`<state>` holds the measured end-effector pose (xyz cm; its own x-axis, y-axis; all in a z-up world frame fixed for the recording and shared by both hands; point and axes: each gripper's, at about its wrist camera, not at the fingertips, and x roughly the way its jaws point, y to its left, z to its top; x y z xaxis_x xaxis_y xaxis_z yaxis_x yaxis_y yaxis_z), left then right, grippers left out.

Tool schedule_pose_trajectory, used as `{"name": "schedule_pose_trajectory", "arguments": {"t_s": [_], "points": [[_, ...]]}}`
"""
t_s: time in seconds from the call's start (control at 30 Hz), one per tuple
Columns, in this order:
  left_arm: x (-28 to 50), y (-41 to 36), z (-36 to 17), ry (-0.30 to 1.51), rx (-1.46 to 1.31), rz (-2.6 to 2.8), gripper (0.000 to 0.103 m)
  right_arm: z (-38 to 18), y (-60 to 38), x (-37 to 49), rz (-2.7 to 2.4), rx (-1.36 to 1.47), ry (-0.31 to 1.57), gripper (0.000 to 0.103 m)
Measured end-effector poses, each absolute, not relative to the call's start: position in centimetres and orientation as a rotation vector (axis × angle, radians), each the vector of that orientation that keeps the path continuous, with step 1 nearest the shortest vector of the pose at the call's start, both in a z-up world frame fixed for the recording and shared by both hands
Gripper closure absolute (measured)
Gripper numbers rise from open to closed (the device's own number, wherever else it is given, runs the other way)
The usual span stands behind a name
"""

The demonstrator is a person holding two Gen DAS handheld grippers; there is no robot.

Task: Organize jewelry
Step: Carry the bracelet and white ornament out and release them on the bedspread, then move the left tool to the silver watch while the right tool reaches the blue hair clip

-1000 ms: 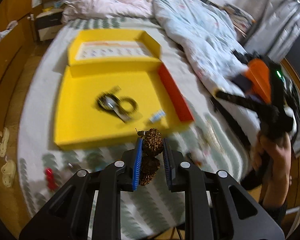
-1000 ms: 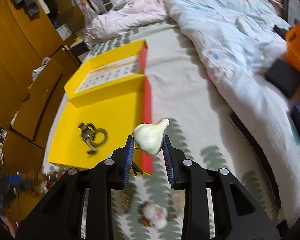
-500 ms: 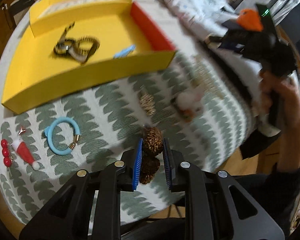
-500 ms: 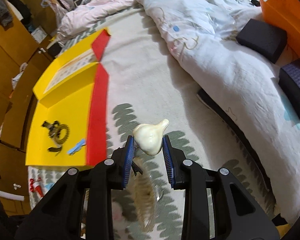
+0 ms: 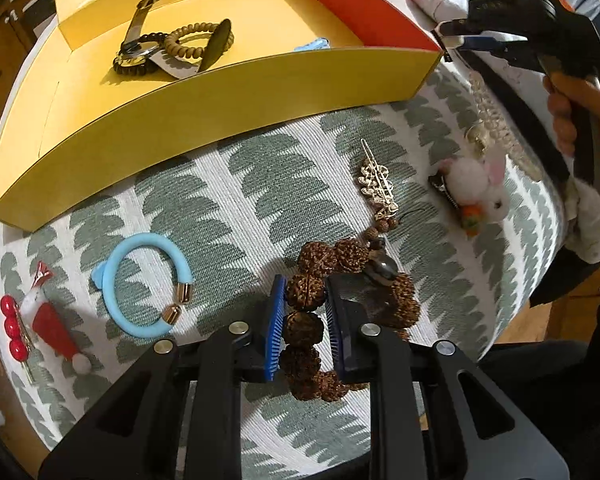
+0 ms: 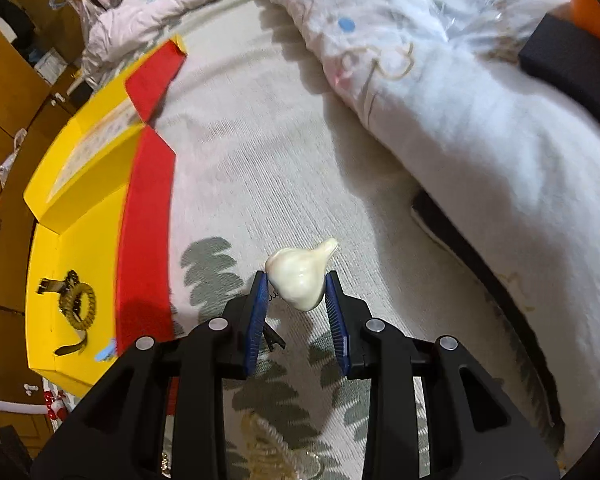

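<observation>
My left gripper (image 5: pixel 302 292) is shut on a brown knobbly bead bracelet (image 5: pixel 352 254). It points steeply down, and the loop's loose part rests on the green-patterned bedcover (image 5: pixel 228 200) in front of the yellow box (image 5: pixel 220 92). My right gripper (image 6: pixel 295 278) is shut on a cream garlic-shaped clip (image 6: pixel 320 254), held above the bedcover to the right of the box's red side wall (image 6: pixel 144 240). Inside the box lie a watch and coiled bands (image 5: pixel 172 46).
On the cover lie a light blue open bangle (image 5: pixel 140 280), a red Santa-hat clip (image 5: pixel 52 324), a rhinestone hairpin (image 5: pixel 376 184), a white bunny clip (image 5: pixel 480 184) and a pale bead chain (image 6: pixel 268 448). A bunched duvet (image 6: pixel 480 120) fills the right. A person's hand (image 5: pixel 576 108) holds the other gripper.
Both grippers have sunk toward the bed. The left came down in front of the box, and its bracelet now touches the cover. The right drifted right of the box, still gripping the cream clip.
</observation>
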<state>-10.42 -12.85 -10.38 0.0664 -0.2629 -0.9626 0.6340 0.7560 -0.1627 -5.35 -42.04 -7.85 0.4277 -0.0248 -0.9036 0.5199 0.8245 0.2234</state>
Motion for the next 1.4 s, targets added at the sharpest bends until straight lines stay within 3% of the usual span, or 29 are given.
{"name": "schedule_pose_trajectory", "arguments": {"t_s": [0.17,0.27,0.33,0.37,0.43,0.5,1.0,1.2,1.4], "points": [[-10.3,-13.2,-10.7,1.337,0.368,-0.673,0.082,-9.6,-42.0,-4.6,-0.353,0.505,1.123,0.073],[-10.6,-13.1,-10.3,1.314,0.381,-0.665,0.069,-9.9,-41.8,-4.3,-0.358,0.489,1.152,0.069],[-10.7,-13.1,-9.8,1.289,0.381,-0.655,0.048,-9.9,-41.6,-4.4,-0.372,0.472,1.169,0.061],[-10.8,-12.9,-9.4,1.272,0.382,-0.648,0.047,-9.8,-41.5,-4.4,-0.382,0.459,1.171,0.058],[-10.9,-12.7,-8.7,1.246,0.378,-0.644,0.044,-9.7,-41.4,-4.7,-0.402,0.445,1.181,0.037],[-10.9,-12.3,-8.0,1.234,0.359,-0.649,0.037,-9.6,-41.3,-4.9,-0.403,0.435,1.19,0.031],[-7.3,-7.9,-0.4,1.109,0.161,-0.643,0.027,-0.5,-35.1,-6.4,-0.254,0.369,0.967,0.031],[-0.9,-5.6,0.6,1.162,0.031,-0.568,0.026,1.3,-28.6,-4.4,-0.073,0.274,1.01,0.031],[4.8,-6.8,-2.0,1.306,0.053,-0.459,0.025,-0.1,-22.3,-1.6,0.029,0.179,1.173,0.031]]}}
